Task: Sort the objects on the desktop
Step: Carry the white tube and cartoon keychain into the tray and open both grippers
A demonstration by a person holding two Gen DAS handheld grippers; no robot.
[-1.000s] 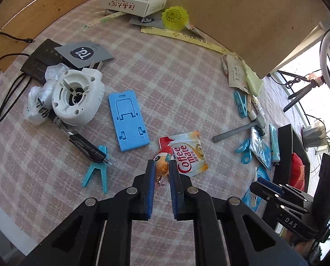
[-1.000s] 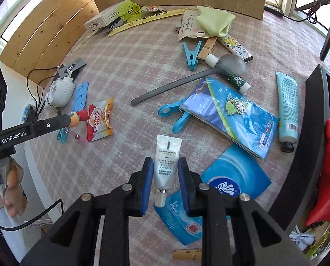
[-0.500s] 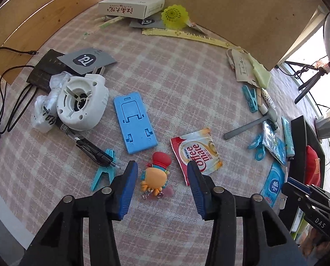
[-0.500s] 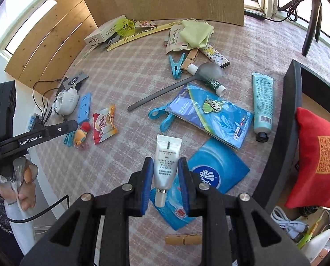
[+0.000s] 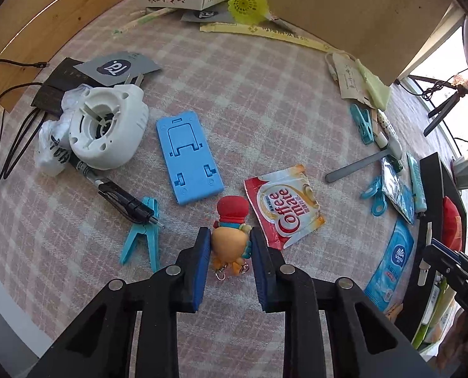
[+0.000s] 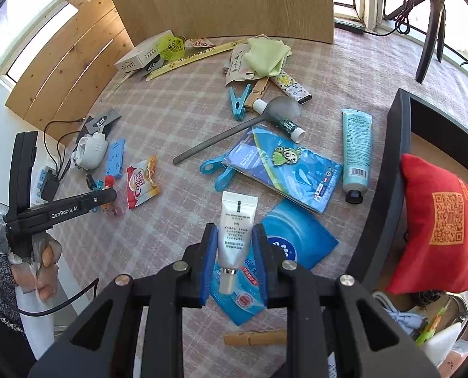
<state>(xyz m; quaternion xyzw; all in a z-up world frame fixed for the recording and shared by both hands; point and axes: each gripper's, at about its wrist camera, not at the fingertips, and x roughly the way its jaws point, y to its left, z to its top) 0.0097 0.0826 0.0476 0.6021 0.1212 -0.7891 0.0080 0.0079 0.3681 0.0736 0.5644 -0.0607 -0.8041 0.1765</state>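
Note:
A small orange toy figure with a red hat (image 5: 234, 209) lies on the checked tablecloth beside a Coffee-mate sachet (image 5: 284, 204). My left gripper (image 5: 229, 233) points down over it, its jaws closing, and both blue pads touch the toy's body. From the right wrist view the left gripper (image 6: 108, 193) shows at the table's left edge, held by a person's hand. My right gripper (image 6: 235, 231) is shut on a small silver-white tube (image 6: 237, 217), cap toward the camera, held above blue tissue packs (image 6: 300, 239).
A blue phone stand (image 5: 188, 156), a white round device (image 5: 106, 126), a black pen (image 5: 120, 197) and a blue peg (image 5: 142, 239) surround the toy. A grey spoon (image 6: 234, 129), a teal tube (image 6: 356, 154) and a black box (image 6: 388, 173) with a red pouch lie right.
The left jaws went from shut to wide open, sank around the toy figure and closed in on its sides. The right gripper drifted a little, still holding the tube.

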